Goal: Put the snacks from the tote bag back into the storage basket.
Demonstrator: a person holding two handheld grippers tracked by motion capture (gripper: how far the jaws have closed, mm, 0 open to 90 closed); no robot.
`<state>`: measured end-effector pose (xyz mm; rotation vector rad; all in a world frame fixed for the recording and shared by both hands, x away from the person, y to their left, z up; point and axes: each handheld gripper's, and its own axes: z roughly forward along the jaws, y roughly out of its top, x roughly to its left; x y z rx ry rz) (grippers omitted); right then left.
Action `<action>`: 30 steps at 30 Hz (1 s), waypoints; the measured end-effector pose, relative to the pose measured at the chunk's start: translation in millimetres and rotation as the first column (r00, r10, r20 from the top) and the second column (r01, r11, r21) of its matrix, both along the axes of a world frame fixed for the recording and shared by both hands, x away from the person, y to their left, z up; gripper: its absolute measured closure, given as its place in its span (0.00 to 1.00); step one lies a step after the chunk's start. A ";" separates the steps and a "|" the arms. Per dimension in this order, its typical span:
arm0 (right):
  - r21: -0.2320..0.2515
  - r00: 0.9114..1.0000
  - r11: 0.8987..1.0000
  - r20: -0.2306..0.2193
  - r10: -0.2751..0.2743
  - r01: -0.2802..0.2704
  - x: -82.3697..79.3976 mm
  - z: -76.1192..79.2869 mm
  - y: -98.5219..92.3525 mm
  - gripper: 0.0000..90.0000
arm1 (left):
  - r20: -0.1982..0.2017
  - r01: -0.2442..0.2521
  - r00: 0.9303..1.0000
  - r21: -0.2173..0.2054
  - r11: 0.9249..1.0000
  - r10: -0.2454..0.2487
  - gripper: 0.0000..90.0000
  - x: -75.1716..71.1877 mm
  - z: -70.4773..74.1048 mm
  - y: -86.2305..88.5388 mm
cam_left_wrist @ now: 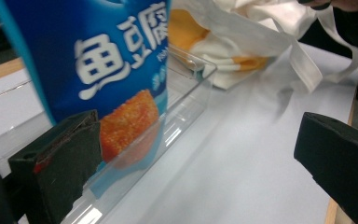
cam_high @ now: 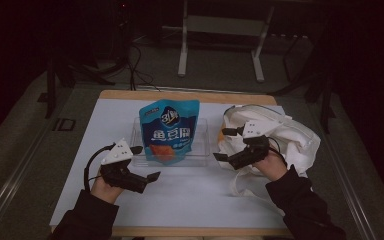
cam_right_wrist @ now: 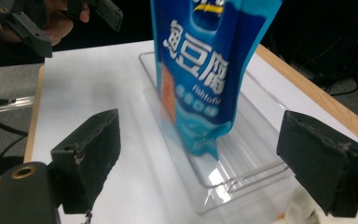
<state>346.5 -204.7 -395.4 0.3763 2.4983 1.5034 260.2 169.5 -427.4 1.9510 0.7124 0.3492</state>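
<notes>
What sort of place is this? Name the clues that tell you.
Probably a lab or recording room, not a home. A white-topped table stands on grey floor with loose cables and a metal stand behind it, and a person holds a gripper in each hand beside a snack bag.

Glossy pouch (cam_high: pixel 169 131) (probably plastic), clear tray (cam_high: pixel 203 150)

Dim, perhaps slightly blurred close-ups

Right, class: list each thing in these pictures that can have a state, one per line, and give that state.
Blue snack pouch: upright in the tray, sealed, ungripped.
Clear plastic tray: flat on the table, holding the pouch.
White cloth bag: crumpled, lying on the table.
Left gripper: open, empty, beside the tray.
Right gripper: open, empty, at the bag.
</notes>
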 end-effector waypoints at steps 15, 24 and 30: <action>0.024 1.000 0.999 -0.019 0.023 -0.023 -27.4 -21.5 -18.5 0.15 | 0.003 0.171 0.985 -0.032 0.985 -0.171 0.01 -26.0 -4.0 -37.1; 0.016 0.998 0.998 0.031 0.056 -0.056 -46.5 -22.4 -24.4 0.15 | 0.002 0.279 0.960 -0.024 0.960 -0.279 0.01 -29.5 -14.3 -61.6; 0.027 0.998 0.998 0.036 0.058 -0.059 -55.4 -26.5 -28.7 0.15 | 0.019 0.328 0.944 -0.012 0.945 -0.328 0.01 -32.2 -18.4 -71.6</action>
